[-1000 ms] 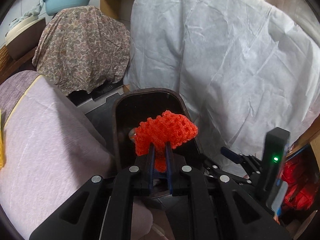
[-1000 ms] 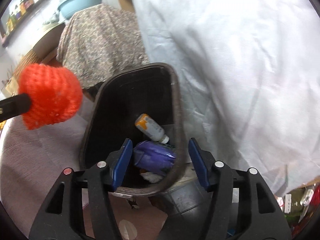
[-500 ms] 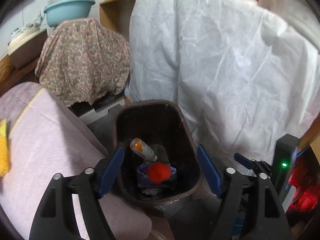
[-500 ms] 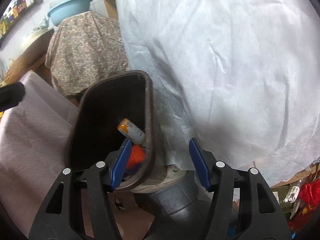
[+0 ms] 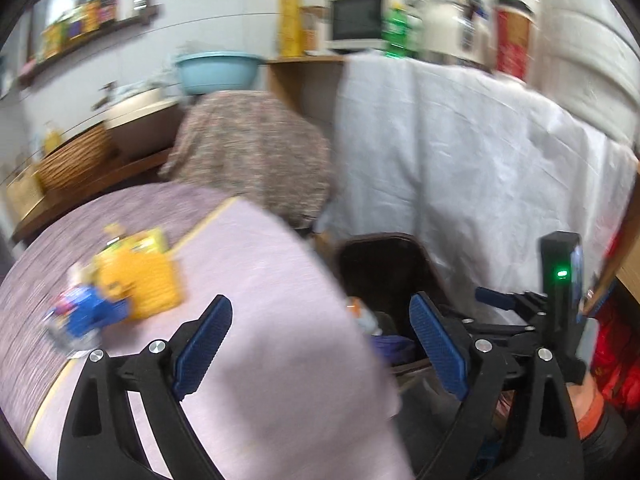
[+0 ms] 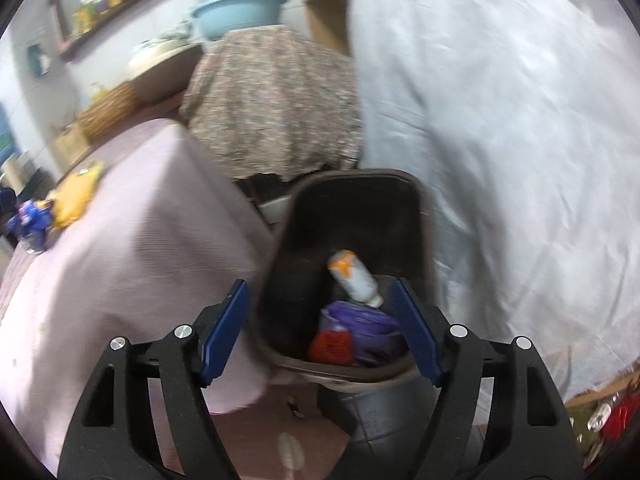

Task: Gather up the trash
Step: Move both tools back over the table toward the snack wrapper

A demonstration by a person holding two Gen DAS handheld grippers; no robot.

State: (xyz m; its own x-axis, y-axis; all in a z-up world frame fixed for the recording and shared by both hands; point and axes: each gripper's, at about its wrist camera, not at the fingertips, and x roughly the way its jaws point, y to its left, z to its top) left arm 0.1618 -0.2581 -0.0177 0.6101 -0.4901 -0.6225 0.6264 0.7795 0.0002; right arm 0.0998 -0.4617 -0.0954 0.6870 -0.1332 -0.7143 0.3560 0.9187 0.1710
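Orange mesh wad (image 6: 331,346) and crumpled purple wrapper (image 6: 366,330) inside dark bin (image 6: 420,216); both grippers' jaws wide, empty.

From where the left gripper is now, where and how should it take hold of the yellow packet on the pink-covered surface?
Probably by the near right edge of the yellow packet, coming from above. It looks to lie flat on the pink cover, and blue packaging crowds its left side. The left gripper is open; motion blur hides finer detail.
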